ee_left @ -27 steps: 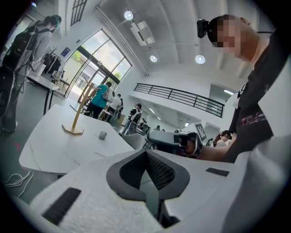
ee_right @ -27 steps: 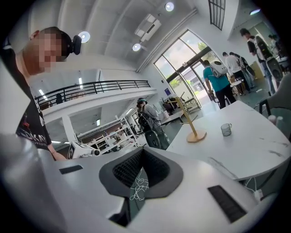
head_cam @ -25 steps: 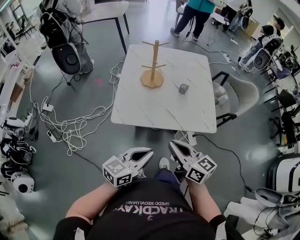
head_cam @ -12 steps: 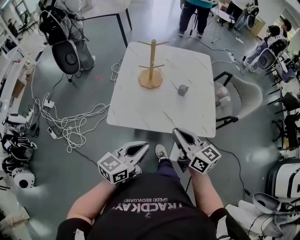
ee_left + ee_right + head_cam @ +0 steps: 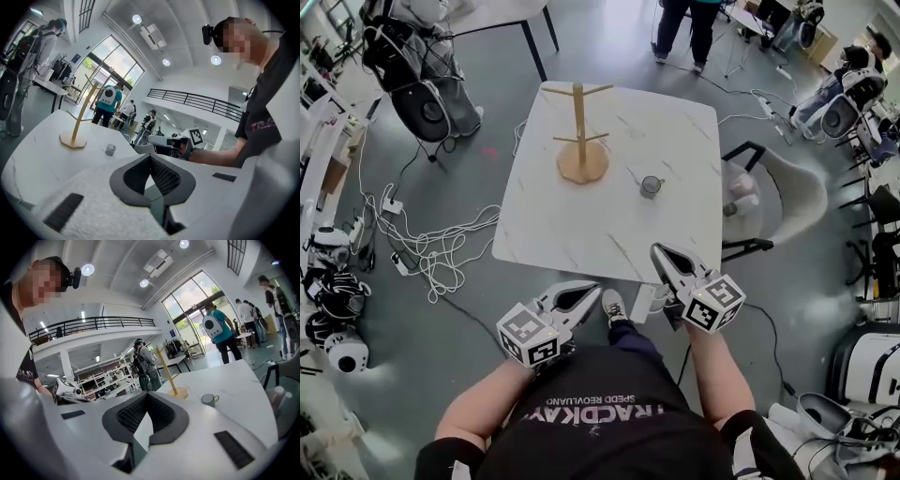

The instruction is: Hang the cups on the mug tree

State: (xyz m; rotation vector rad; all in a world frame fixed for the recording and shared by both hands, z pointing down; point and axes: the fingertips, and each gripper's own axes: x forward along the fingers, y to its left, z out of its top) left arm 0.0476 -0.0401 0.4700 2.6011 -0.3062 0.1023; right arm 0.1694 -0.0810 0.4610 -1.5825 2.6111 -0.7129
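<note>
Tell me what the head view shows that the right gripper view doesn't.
Only the head view shows the tangle of white cables on the grey floor left of the table, and the person's white shoe. Only the right gripper view shows the black balcony railing and the round ceiling lights. Both show the white marble table, the wooden mug tree and the small grey cup standing apart from it.
</note>
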